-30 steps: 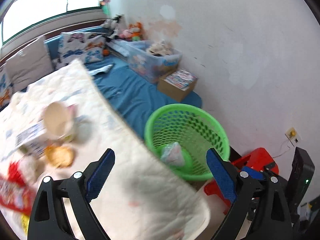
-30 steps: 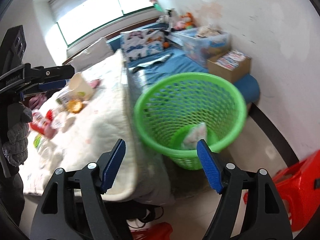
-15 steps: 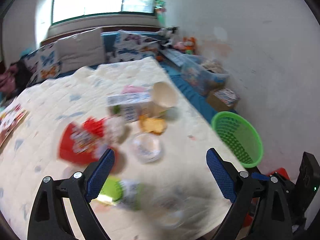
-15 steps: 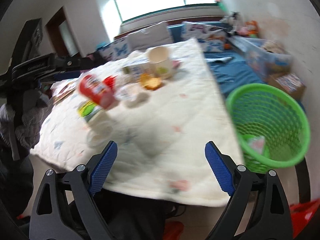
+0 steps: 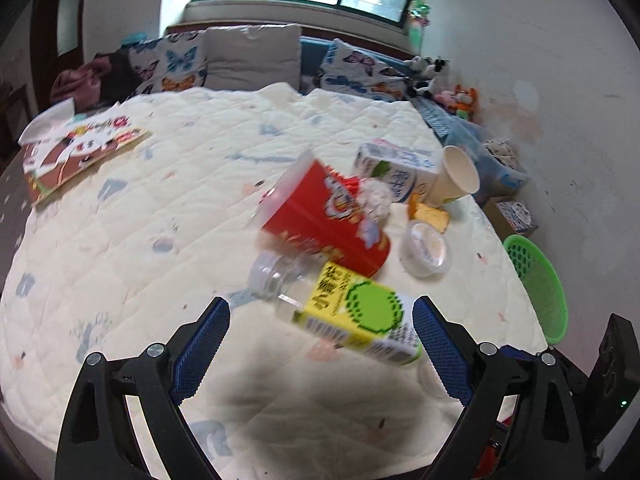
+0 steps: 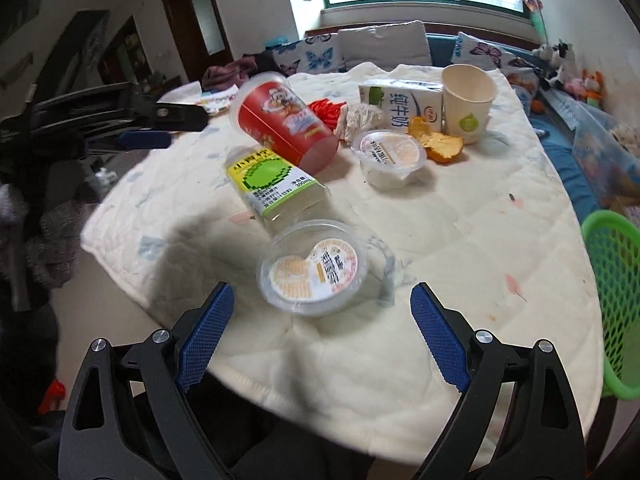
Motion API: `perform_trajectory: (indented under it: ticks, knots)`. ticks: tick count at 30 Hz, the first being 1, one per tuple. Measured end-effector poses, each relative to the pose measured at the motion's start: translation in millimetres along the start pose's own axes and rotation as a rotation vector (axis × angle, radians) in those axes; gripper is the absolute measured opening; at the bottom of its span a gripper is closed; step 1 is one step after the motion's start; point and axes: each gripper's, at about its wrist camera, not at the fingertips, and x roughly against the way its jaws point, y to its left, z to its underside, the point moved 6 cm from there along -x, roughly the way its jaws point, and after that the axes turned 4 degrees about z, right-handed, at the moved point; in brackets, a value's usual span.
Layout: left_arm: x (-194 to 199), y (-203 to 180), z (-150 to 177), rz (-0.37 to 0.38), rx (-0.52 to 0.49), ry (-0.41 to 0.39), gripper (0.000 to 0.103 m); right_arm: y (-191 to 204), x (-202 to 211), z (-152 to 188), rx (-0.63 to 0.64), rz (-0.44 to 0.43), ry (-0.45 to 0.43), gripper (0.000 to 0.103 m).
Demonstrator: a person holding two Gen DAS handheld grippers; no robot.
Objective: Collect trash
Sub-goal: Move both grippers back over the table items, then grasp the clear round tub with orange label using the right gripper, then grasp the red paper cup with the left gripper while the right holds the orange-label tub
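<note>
Both grippers, left gripper (image 5: 320, 344) and right gripper (image 6: 322, 326), spread apart, empty, above quilted cream bedcover (image 6: 460, 216) strewn with litter

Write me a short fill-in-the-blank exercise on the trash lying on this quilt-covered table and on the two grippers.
1. The paper cup stands upright next to the ____ carton.
2. The clear bottle with the yellow-green label lies on its ____.
3. The basket beside the table is ____ in colour.
4. The left gripper and the right gripper both have their jaws ____ and hold nothing.

Missing words: milk; side; green; open
</note>
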Motion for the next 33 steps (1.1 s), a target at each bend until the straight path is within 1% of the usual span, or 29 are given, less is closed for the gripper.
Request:
perform_trajectory:
  ticks: [4, 8, 10, 12, 15, 18, 22, 27, 33]
  knots:
    - [-4, 11, 6, -0.016, 0.073, 0.02, 0.09, 7, -16, -4, 0.019, -0.004, 0.017, 0.089]
    - [-11, 11, 7, -0.017, 0.143, 0.038, 0.09, 9, -27, -6, 0.057, 0.017, 0.021, 0.086]
    - [-16, 10, 7, -0.016, 0.182, 0.044, 0.09, 10, -32, -6, 0.066, 0.019, 0.029, 0.082]
    - [-22, 7, 8, -0.016, 0.216, 0.048, 0.09, 10, -36, -5, 0.068, 0.017, 0.036, 0.074]
    - [-29, 4, 7, -0.008, 0.25, 0.063, 0.09, 9, -37, -3, 0.071, 0.021, 0.038, 0.064]
    - [-29, 2, 2, -0.026, 0.245, 0.049, 0.09, 7, -34, -3, 0.061, 0.011, 0.025, 0.064]
    - [-25, 6, -12, -0.021, 0.28, 0.016, 0.09, 2, -29, -4, 0.042, 0.007, 0.009, 0.064]
    - [-35, 13, -33, 0.017, 0.346, -0.005, 0.09, -2, -21, -7, 0.025, 0.003, -0.013, 0.064]
    - [-55, 25, -49, 0.042, 0.407, -0.009, 0.09, -3, -11, -9, 0.022, -0.001, -0.033, 0.064]
